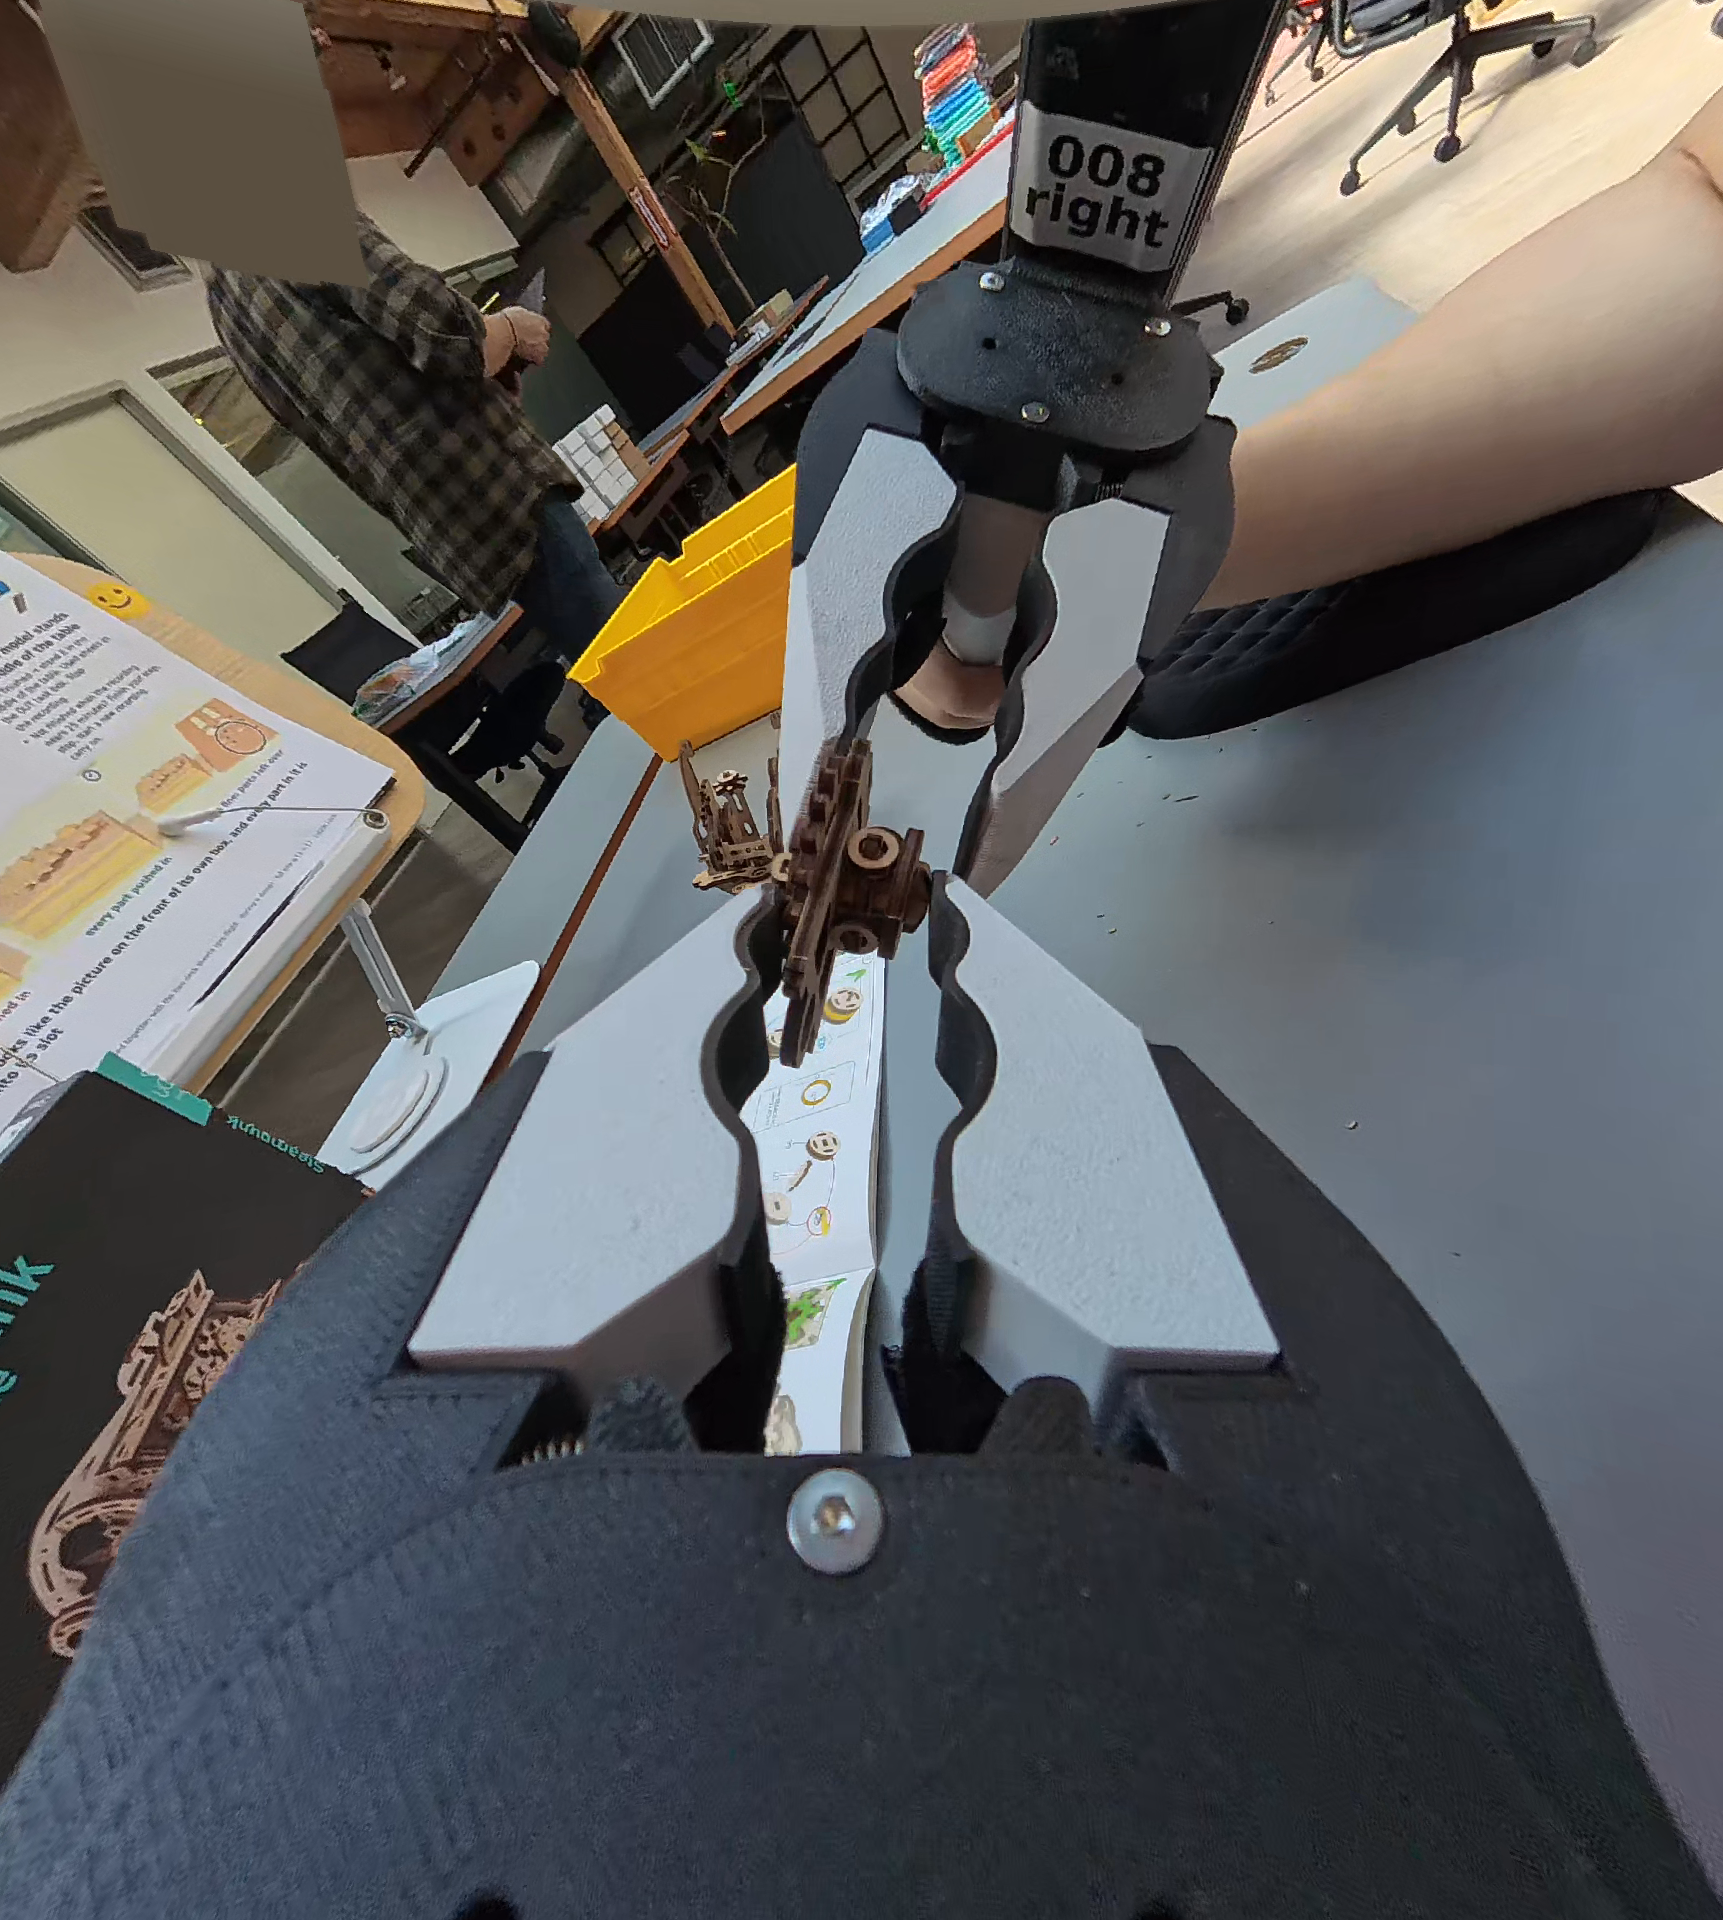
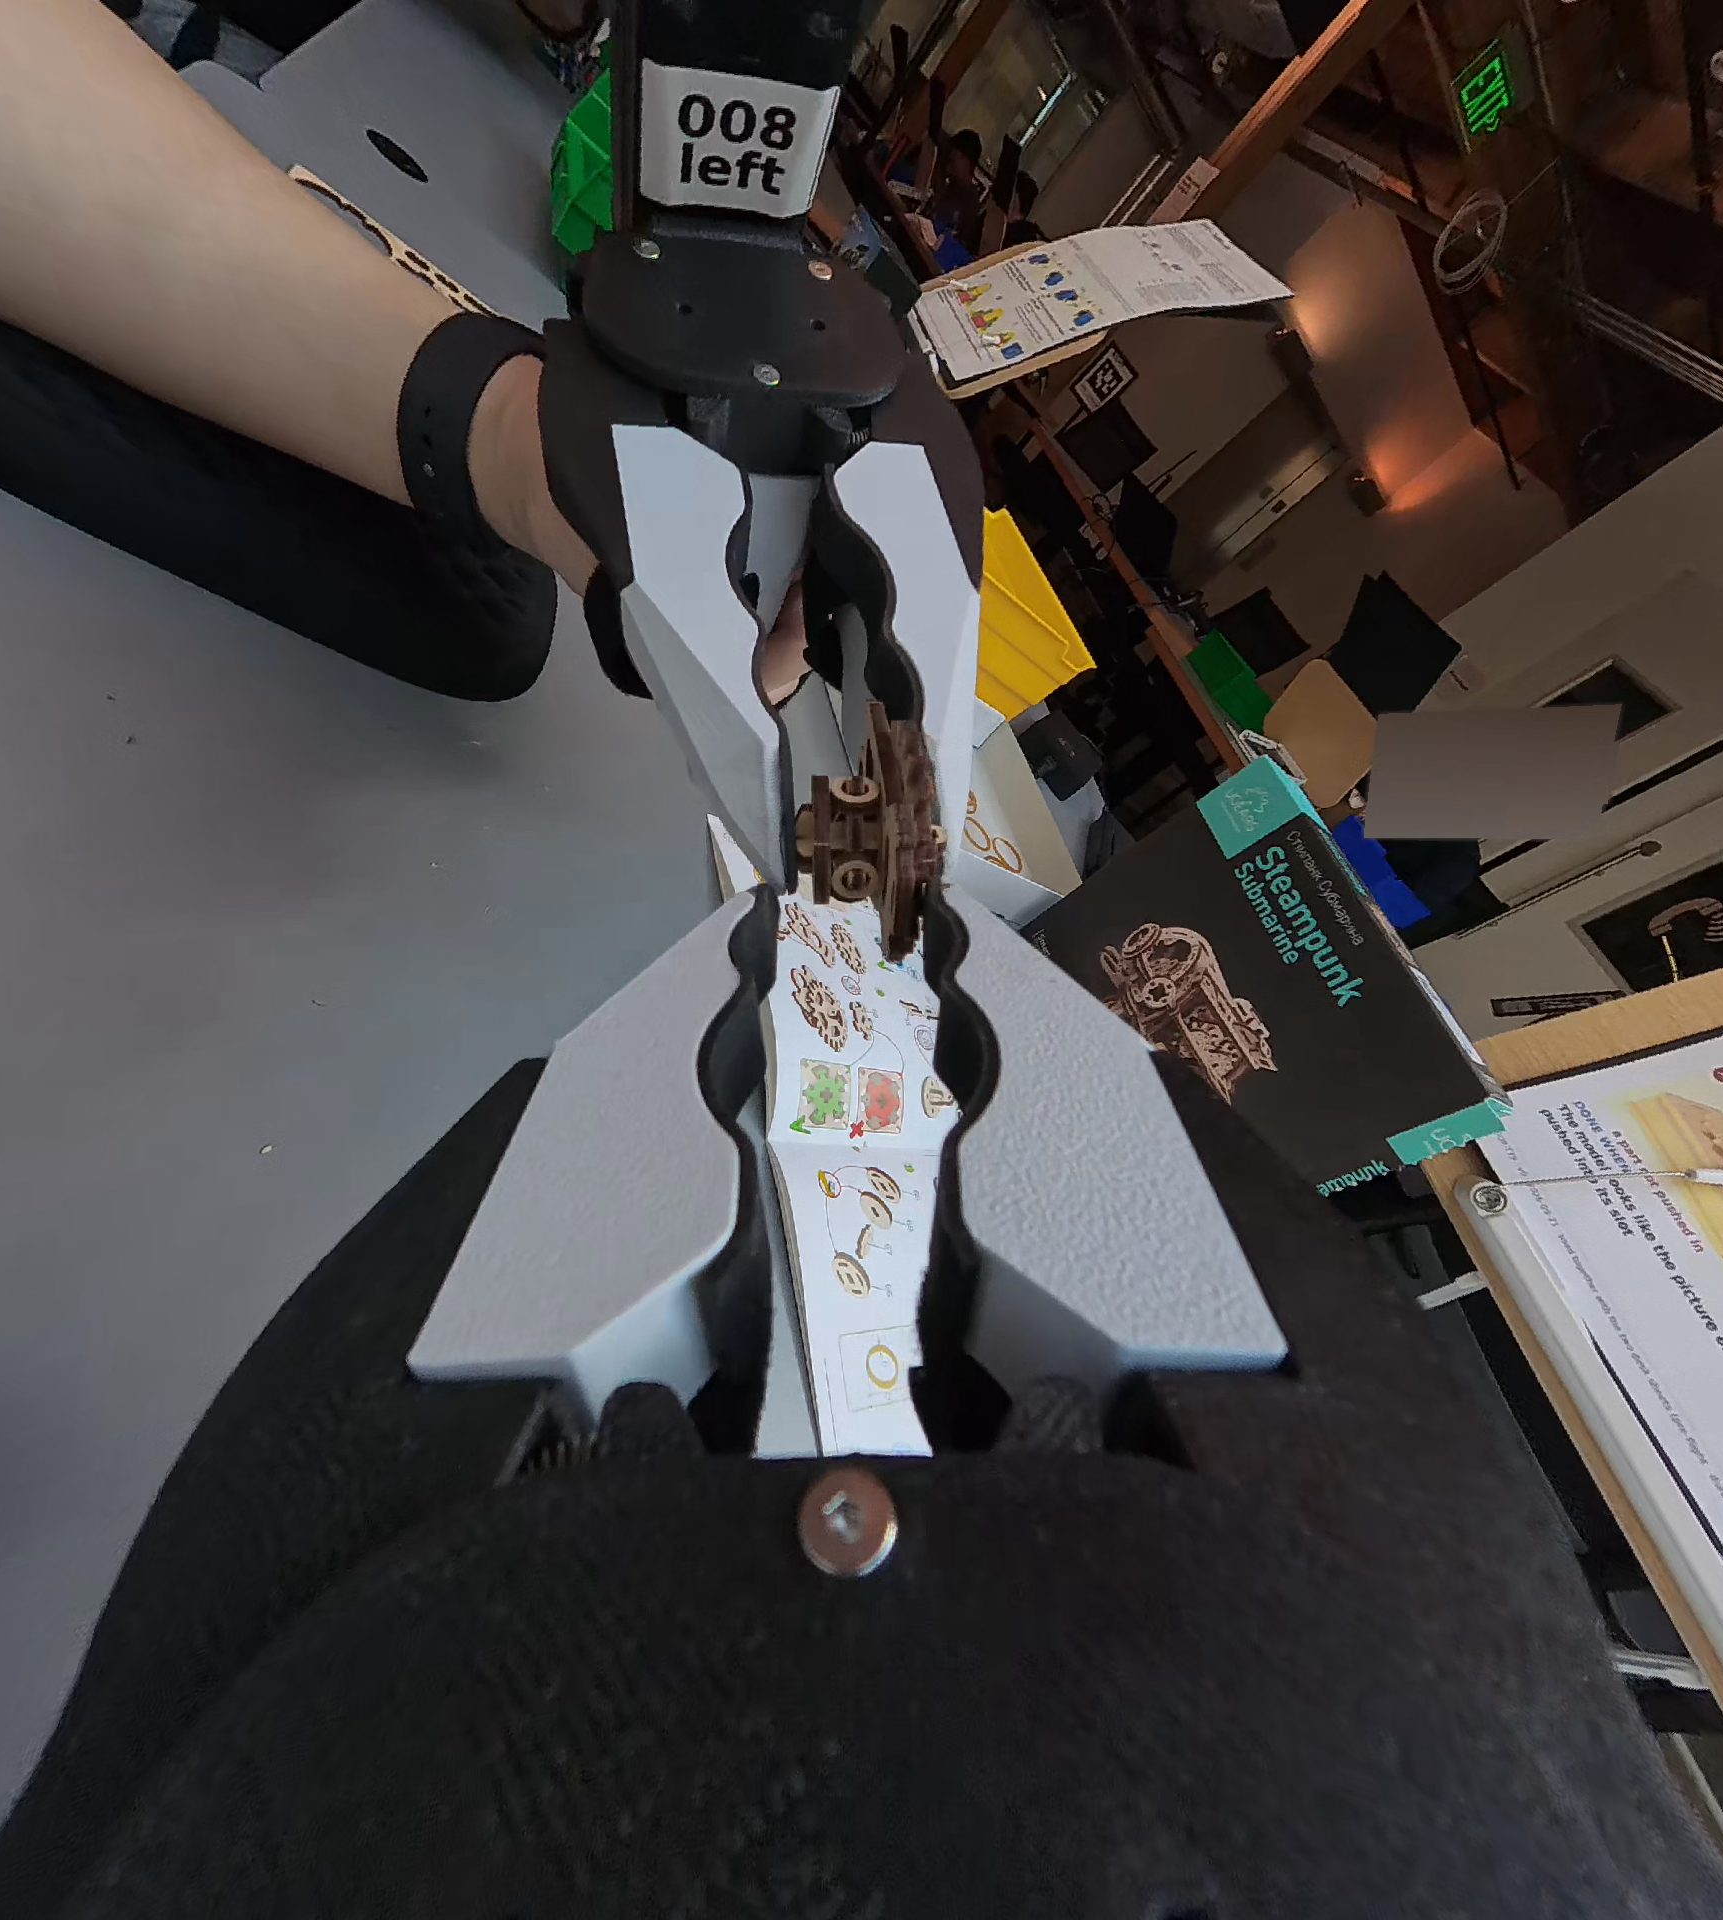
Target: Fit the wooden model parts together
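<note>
A small brown wooden assembly, a flat toothed gear [image 1: 815,914] pushed onto a cube-shaped hub [image 1: 878,883], hangs in the air between both grippers. My left gripper [image 1: 846,899] is shut on it, one finger on the gear and the other on the hub. My right gripper [image 2: 852,906] meets it tip to tip from the opposite side and is closed around the other end of the assembly [image 2: 867,831]. A partly built wooden model [image 1: 732,831] stands on the table beyond.
An open instruction booklet [image 2: 857,1091] lies on the grey table [image 1: 1459,935] under the grippers. A black kit box [image 2: 1283,987] and an instruction board [image 1: 57,831] stand alongside. A yellow bin [image 1: 701,634] is behind. A forearm rests on a black cushion [image 1: 1356,644]. A person in a plaid shirt [image 1: 400,395] stands farther off. My left and right fingertips are right by each other.
</note>
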Demonstrator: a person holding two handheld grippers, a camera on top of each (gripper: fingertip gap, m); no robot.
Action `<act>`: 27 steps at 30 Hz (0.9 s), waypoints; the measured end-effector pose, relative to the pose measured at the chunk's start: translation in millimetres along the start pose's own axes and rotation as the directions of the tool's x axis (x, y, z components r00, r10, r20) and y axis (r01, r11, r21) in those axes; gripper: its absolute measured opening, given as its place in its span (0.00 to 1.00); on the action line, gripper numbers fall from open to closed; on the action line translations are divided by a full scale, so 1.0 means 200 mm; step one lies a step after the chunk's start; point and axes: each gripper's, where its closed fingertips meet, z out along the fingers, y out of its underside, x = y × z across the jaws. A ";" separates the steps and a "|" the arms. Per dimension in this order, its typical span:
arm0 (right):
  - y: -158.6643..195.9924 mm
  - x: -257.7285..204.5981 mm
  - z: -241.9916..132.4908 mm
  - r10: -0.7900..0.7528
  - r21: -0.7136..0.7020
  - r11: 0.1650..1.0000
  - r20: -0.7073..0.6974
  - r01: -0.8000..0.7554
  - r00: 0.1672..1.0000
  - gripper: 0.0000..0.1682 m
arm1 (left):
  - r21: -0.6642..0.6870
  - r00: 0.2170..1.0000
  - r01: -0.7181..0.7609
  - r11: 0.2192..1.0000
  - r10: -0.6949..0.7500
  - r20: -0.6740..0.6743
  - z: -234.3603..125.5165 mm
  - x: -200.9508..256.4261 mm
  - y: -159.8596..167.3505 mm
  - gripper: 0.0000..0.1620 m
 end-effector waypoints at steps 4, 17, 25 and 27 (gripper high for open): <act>0.00 0.01 0.00 -0.011 -0.004 1.000 -0.015 0.011 1.000 0.15 | -0.013 0.999 -0.027 1.000 0.027 0.021 0.00 -0.01 0.00 0.16; 0.01 0.01 -0.01 -0.031 0.003 1.000 -0.019 0.031 0.999 0.11 | 0.015 1.000 0.027 1.000 -0.027 -0.013 0.00 0.00 -0.01 0.16; 0.00 0.00 -0.02 -0.022 0.010 1.000 0.017 0.022 1.000 0.13 | 0.005 1.000 -0.011 1.000 0.011 -0.009 0.01 0.02 -0.01 0.16; 0.00 0.00 -0.02 -0.018 0.009 1.000 0.015 0.017 1.000 0.13 | 0.000 1.000 -0.017 1.000 0.017 -0.003 0.01 0.02 -0.01 0.16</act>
